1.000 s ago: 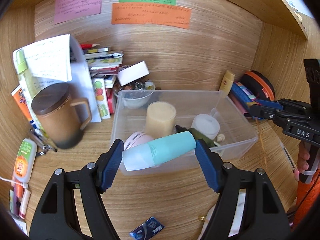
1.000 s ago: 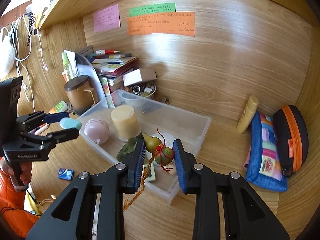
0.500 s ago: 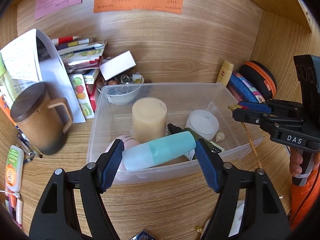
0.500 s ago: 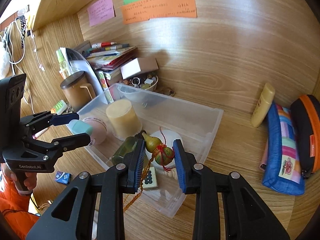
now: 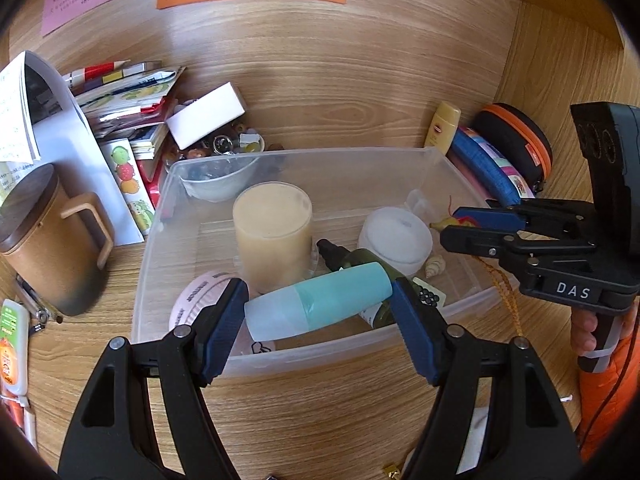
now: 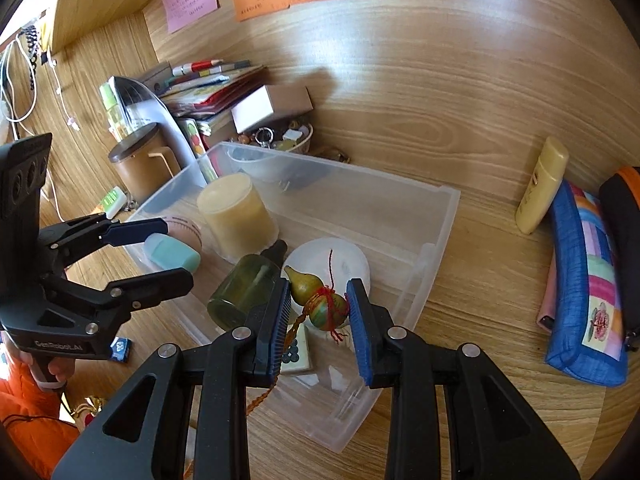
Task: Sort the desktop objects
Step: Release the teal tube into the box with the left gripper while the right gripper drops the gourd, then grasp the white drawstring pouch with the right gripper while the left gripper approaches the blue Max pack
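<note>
A clear plastic bin (image 5: pixel 304 354) (image 6: pixel 440 220) sits on the wooden desk. It holds a cream candle jar (image 5: pixel 272 236) (image 6: pixel 236 216), a white round jar (image 5: pixel 394 236), a green dropper bottle (image 6: pixel 244 290) and a pink round thing (image 5: pixel 196 304). My left gripper (image 5: pixel 320 308) (image 6: pixel 160 248) is shut on a teal bottle (image 5: pixel 320 304) (image 6: pixel 172 254) above the bin's near edge. My right gripper (image 6: pixel 318 304) (image 5: pixel 456 228) is shut on a small green gourd charm (image 6: pixel 320 302) with red string, above the bin's right part.
A brown lidded mug (image 5: pixel 44 240), papers and stacked books (image 5: pixel 128 96) and a white box (image 5: pixel 206 120) stand left and behind the bin. A yellow tube (image 6: pixel 542 184), a blue pouch (image 6: pixel 584 292) and an orange-trimmed case (image 5: pixel 512 140) lie to the right.
Both grippers have moved forward over the bin with the teal bottle and the gourd charm still held. The bin contents have not moved.
</note>
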`<state>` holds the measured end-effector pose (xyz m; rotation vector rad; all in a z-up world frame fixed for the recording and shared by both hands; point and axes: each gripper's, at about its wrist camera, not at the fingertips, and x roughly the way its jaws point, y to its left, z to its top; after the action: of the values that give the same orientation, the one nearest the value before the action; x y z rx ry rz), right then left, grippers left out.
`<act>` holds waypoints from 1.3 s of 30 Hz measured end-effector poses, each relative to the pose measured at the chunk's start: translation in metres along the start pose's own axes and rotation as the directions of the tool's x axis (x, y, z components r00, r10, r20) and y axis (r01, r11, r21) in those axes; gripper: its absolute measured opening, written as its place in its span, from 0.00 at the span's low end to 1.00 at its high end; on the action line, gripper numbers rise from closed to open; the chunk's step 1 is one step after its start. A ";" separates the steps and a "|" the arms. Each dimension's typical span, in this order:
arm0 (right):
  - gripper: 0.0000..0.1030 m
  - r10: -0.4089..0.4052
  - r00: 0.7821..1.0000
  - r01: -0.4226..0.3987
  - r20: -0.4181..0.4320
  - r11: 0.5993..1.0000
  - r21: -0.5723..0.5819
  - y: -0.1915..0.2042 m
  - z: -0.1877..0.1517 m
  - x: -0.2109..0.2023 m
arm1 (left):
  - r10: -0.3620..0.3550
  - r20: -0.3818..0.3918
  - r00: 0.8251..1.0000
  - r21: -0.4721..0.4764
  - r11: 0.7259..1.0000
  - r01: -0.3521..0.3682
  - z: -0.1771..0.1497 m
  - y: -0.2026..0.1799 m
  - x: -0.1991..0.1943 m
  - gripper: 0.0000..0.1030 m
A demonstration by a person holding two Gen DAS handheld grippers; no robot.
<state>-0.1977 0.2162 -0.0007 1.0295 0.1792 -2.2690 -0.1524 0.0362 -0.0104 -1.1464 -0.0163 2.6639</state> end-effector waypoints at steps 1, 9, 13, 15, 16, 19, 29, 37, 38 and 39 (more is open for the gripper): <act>0.26 -0.001 1.000 0.001 -0.002 1.000 0.001 0.000 0.000 0.000 | -0.001 -0.001 1.000 -0.002 1.000 0.001 0.000 0.000 0.001 0.70; 0.26 0.000 1.000 0.000 0.003 1.000 -0.007 0.000 0.000 0.000 | -0.009 -0.011 1.000 -0.012 1.000 0.009 0.000 0.000 0.002 0.71; 0.27 0.005 1.000 -0.005 0.004 1.000 -0.006 0.001 -0.001 0.000 | -0.002 -0.018 1.000 -0.012 1.000 0.002 0.002 0.000 0.003 0.71; 0.30 0.008 1.000 -0.008 0.005 1.000 -0.005 0.002 -0.001 0.000 | 0.005 -0.018 1.000 -0.010 1.000 -0.006 0.002 -0.001 0.003 0.71; 0.31 0.008 1.000 -0.008 0.004 1.000 -0.006 0.002 -0.001 0.000 | 0.009 -0.018 1.000 -0.009 1.000 -0.009 0.002 -0.001 0.002 0.71; 0.36 0.002 1.000 -0.002 0.009 1.000 -0.005 0.003 -0.001 -0.002 | 0.019 -0.011 1.000 -0.008 1.000 -0.019 0.002 -0.001 -0.002 0.71; 0.68 -0.035 0.997 0.038 0.073 0.999 -0.036 0.017 0.003 -0.025 | 0.062 0.047 0.997 -0.029 0.998 -0.061 0.000 0.005 -0.032 0.81; 0.83 -0.073 0.991 0.082 0.110 0.993 -0.088 0.041 -0.004 -0.050 | 0.104 0.078 0.992 -0.056 0.993 -0.099 -0.014 0.015 -0.054 0.90; 0.83 -0.077 0.991 0.088 0.112 0.992 -0.092 0.044 -0.005 -0.053 | 0.107 0.078 0.991 -0.062 0.993 -0.102 -0.017 0.017 -0.057 0.90; 0.83 -0.082 0.990 0.093 0.115 0.991 -0.095 0.046 -0.007 -0.055 | 0.110 0.078 0.991 -0.066 0.992 -0.105 -0.020 0.019 -0.060 0.90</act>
<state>-0.1382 0.2097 0.0401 0.8565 0.2935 -2.3631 -0.1025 0.0025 0.0162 -1.0857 -0.0531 2.8221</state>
